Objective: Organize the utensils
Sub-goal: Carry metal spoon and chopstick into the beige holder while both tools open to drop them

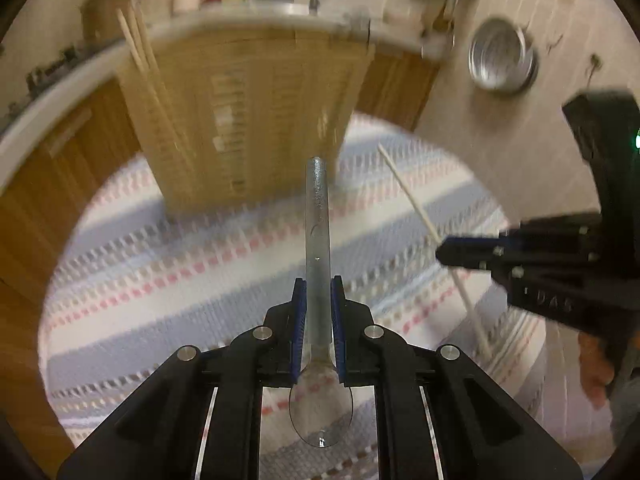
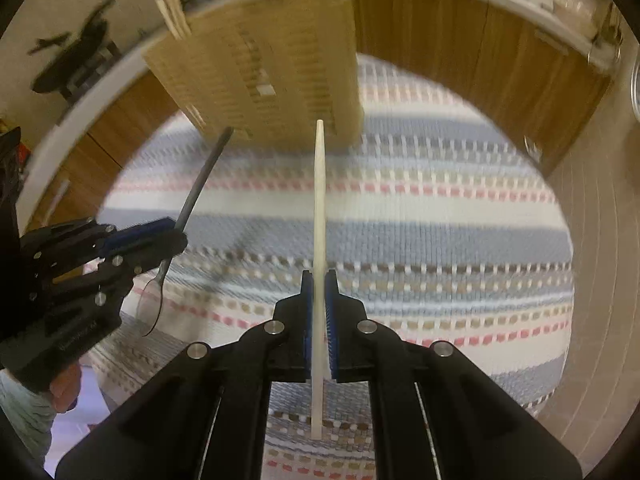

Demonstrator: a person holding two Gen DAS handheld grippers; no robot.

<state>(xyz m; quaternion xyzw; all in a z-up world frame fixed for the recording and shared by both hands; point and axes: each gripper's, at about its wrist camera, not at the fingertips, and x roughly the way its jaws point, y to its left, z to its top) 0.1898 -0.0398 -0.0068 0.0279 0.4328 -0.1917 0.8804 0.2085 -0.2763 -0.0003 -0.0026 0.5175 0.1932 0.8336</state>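
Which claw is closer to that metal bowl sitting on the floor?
The right claw, probably. In the left wrist view it sits toward the metal bowl side, gripping a chopstick; the left claw, holding the spoon, is farther over.

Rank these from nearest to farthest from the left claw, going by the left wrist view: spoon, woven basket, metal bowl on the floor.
1. Spoon: clamped in the left claw, handle pointing forward.
2. Woven basket: ahead on the striped rug, chopsticks standing in it.
3. Metal bowl: farthest, upper right on the floor.
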